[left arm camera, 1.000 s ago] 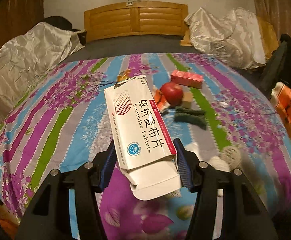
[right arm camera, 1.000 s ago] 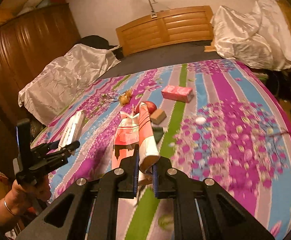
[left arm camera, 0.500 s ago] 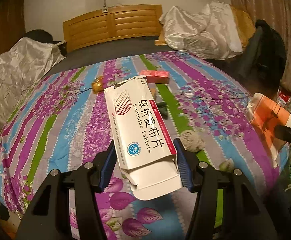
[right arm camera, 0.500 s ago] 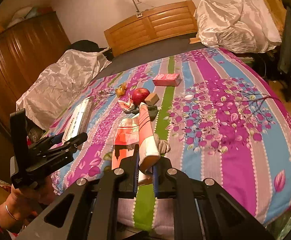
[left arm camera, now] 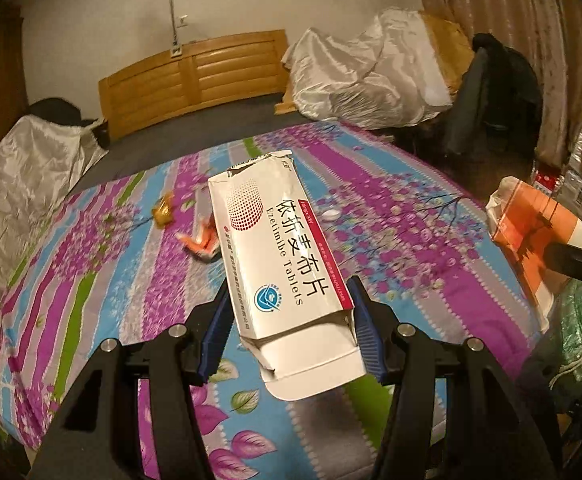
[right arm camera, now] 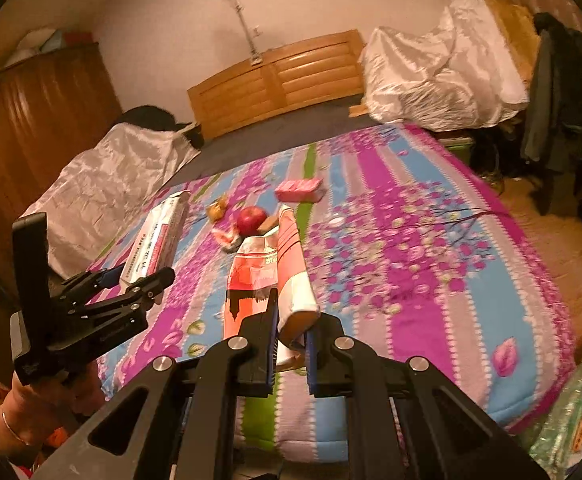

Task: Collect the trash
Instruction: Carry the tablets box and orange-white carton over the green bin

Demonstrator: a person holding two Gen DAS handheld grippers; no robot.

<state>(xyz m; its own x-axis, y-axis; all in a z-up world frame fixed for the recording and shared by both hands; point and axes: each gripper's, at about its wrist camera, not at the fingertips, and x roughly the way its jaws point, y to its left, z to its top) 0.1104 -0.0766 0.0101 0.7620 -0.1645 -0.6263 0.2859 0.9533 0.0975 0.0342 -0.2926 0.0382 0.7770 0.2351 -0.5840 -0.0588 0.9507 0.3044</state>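
At the bottom centre of the left wrist view, the left gripper pinches a white tablet box between its blue pads; the label reads "Ezetimibe Tablets". The right gripper is pressed onto a flattened orange-and-white carton. Further up the frame, a red apple and pink box lie on the striped bedspread.

- Both views are dim and warm, with an orange-yellow cast from indoor light.
- Fisheye distortion bends the bedspread into a dome; corners go black.
- The white tablet box is bright and its print reads sharply.
- Motion blur smears the bedspread pattern in the right wrist view.
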